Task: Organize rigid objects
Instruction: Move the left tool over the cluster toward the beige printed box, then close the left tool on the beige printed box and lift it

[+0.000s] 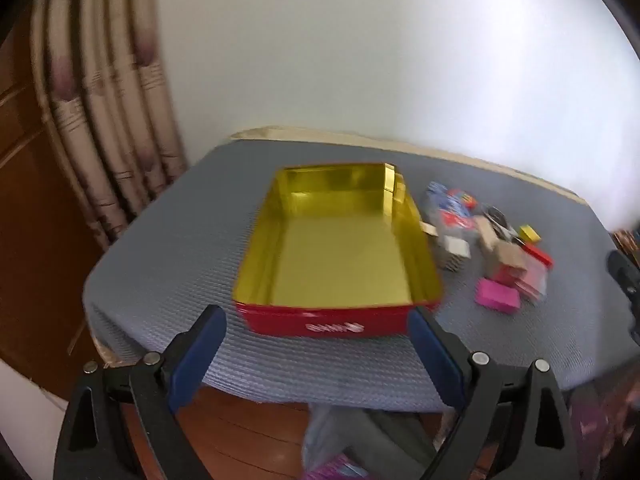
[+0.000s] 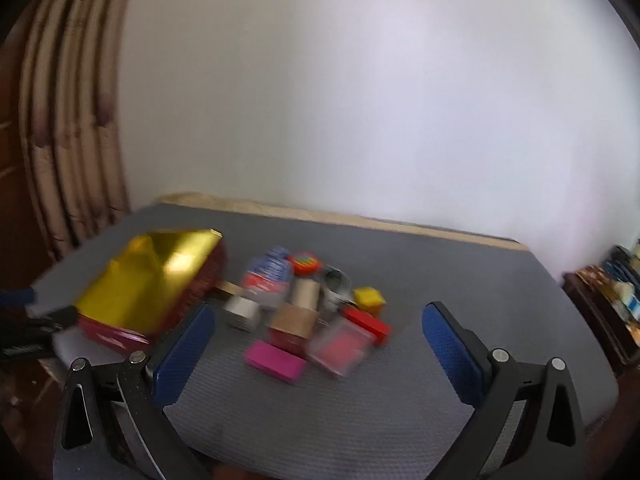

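Where curtains (image 1: 108, 120) hang, grey-matted table (image 2: 400, 280), white wall (image 2: 360, 100).

White wall (image 2: 360, 100), striped curtain (image 1: 104, 112), wooden floor (image 1: 240, 428)

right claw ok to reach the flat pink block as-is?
Probably yes. The right claw is open and empty, and the flat pink block lies at the near edge of the clutter on the grey mat, with only bare mat before it. A clear plastic case crowds its right side.

An empty red tin (image 1: 340, 240), gold inside, sits beside jumbled small boxes (image 2: 316, 320).
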The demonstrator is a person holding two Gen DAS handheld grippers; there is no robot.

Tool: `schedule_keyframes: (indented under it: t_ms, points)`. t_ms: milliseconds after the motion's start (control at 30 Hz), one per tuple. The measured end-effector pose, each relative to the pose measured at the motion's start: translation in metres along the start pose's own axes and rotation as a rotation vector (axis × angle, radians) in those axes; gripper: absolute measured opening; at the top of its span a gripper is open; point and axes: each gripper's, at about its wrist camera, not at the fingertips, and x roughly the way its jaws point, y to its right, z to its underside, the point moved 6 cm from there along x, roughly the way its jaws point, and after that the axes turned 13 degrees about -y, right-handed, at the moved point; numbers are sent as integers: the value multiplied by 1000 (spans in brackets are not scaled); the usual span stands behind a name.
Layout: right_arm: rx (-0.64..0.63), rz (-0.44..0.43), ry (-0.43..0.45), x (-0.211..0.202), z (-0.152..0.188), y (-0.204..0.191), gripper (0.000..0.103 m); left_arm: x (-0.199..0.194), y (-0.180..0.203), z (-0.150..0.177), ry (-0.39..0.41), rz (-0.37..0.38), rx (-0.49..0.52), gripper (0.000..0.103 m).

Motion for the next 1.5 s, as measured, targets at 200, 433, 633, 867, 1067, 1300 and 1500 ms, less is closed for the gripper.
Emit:
schedule_keyframes:
  t_ms: [200,433,633,867,1067,1300,1500]
  points:
    - [120,1,-110,35,26,53,103,7,34,10,-52,90,61,94]
    - [154,-39,-179,48,34,70,103,14,97,22,-140,259,233,94]
    - [171,-77,-198,50,26,81,103,47,140,12,-272,396,249,94]
    - [194,-69,-290,77,35,93,103,58,150,-10,-264,397,246,94]
    - [280,-148,-364,93,42,103,103,66,176,-48,-305,416,285,94]
    - [300,-205,-379,97,43,104,103,100,210,-78,-417,409,284,94]
    - [321,-232,-401,106,42,107,103,127,217,-91,-455,396,257,94]
